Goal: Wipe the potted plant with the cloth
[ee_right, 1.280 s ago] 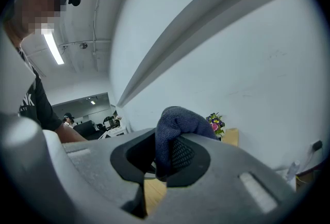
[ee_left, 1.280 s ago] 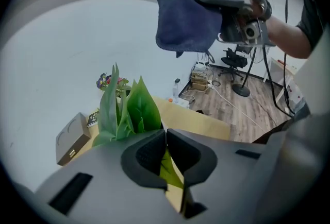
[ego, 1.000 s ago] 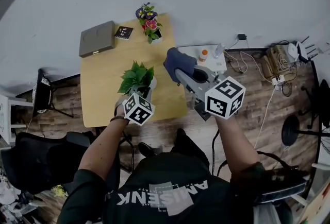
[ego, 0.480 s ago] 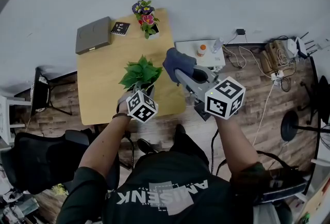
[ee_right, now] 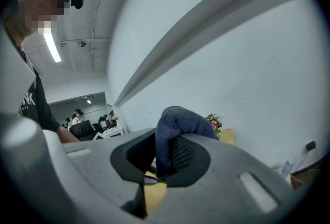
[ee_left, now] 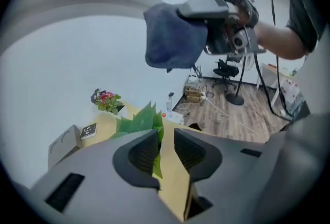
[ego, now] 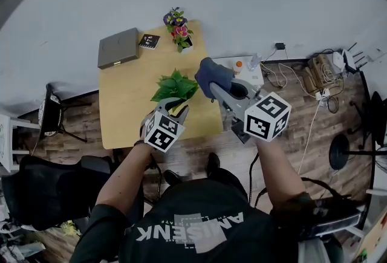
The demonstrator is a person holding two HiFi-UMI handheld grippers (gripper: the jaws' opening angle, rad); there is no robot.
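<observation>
In the head view, one wooden table point(ego: 127, 104) stood left of centre. On it were one potted plant point(ego: 175, 86) near the middle, one pot of flowers point(ego: 177, 23) at the top edge, one grey box point(ego: 118, 47) at the upper left and one small dark card point(ego: 149, 42) between those two. The two tools met over the table's right half. The left tool point(ego: 174, 106) sat just below the plant's leaves, and the right tool point(ego: 219, 85) held one blue cloth point(ego: 210, 71) in the air just right of them.

In the left gripper view, the tool's two jaws were drawn close on a green leaf of the plant, with only a narrow slit left between them. More leaves rose above the left jaw. The cloth hung from the other tool at the top centre, apart from the leaves.

In the right gripper view, the two jaws were pinched on the cloth, which bulged up above them. The flowers showed just right of it.
</observation>
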